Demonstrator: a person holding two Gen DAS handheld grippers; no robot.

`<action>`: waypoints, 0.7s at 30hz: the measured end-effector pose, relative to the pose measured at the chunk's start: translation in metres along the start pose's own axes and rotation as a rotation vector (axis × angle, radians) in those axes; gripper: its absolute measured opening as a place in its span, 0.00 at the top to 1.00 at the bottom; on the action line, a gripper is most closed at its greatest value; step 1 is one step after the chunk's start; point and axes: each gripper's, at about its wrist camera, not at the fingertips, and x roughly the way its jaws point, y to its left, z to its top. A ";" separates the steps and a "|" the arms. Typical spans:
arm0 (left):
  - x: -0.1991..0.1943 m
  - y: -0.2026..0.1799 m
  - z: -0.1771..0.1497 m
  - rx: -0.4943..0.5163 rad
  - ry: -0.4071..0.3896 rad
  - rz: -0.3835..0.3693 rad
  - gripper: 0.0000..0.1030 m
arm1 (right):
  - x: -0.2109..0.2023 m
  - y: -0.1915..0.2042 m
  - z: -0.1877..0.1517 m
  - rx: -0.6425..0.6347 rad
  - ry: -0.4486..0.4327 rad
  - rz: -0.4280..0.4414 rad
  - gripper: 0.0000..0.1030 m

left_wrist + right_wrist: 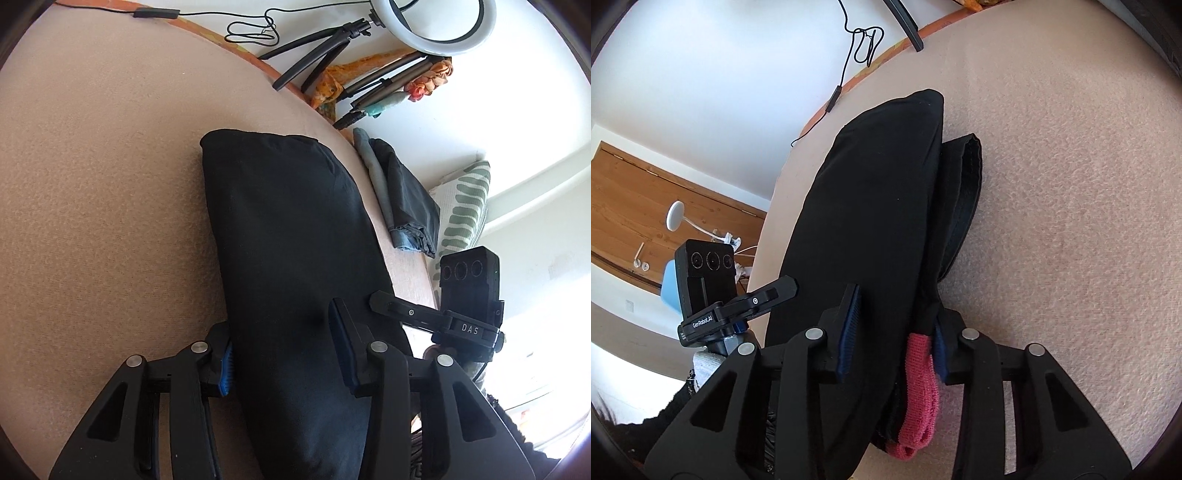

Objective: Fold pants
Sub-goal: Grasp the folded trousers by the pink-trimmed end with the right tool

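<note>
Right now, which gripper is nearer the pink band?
Right. The pink band lies between the right gripper's fingers, against one pad. The left gripper straddles the pants, and no pink shows in its view.

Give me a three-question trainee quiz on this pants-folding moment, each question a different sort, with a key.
1. True or false: the black pants lie as a folded bundle on the beige bed cover.
2. Multiple choice: what shows beside the pants between the fingers of the right gripper?
A. a pink-red knitted piece
B. a yellow towel
C. a white sock
3. Fill in: past the bed edge near the left gripper lies a second folded garment, next to a pillow patterned in white and ____.

Key: 1 true; 2 A; 3 green.
</note>
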 end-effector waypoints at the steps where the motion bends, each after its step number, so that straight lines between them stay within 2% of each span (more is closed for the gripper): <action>1: 0.000 -0.002 0.000 0.012 -0.004 0.011 0.68 | -0.001 0.003 0.000 -0.009 -0.005 -0.015 0.72; 4: -0.001 -0.006 -0.001 0.045 -0.016 0.027 0.71 | -0.005 0.015 0.002 -0.055 -0.031 -0.051 0.80; 6: -0.004 -0.010 -0.001 0.080 -0.030 0.043 0.78 | -0.006 0.025 0.002 -0.092 -0.042 -0.082 0.84; 10: -0.008 -0.026 -0.003 0.168 -0.060 0.077 0.83 | -0.006 0.042 0.001 -0.160 -0.057 -0.116 0.85; 13: -0.008 -0.037 -0.005 0.223 -0.071 0.101 0.85 | -0.007 0.043 -0.001 -0.165 -0.059 -0.128 0.86; 15: -0.005 -0.035 -0.004 0.211 -0.070 0.099 0.85 | -0.007 0.041 -0.001 -0.157 -0.055 -0.133 0.86; 18: -0.002 -0.027 -0.002 0.179 -0.063 0.095 0.83 | -0.004 0.034 0.003 -0.142 -0.034 -0.133 0.83; 19: -0.002 -0.026 -0.002 0.179 -0.063 0.095 0.83 | -0.003 0.032 0.004 -0.138 -0.022 -0.124 0.78; 21: -0.003 -0.026 -0.003 0.179 -0.058 0.092 0.83 | -0.005 0.026 0.004 -0.138 -0.014 -0.157 0.71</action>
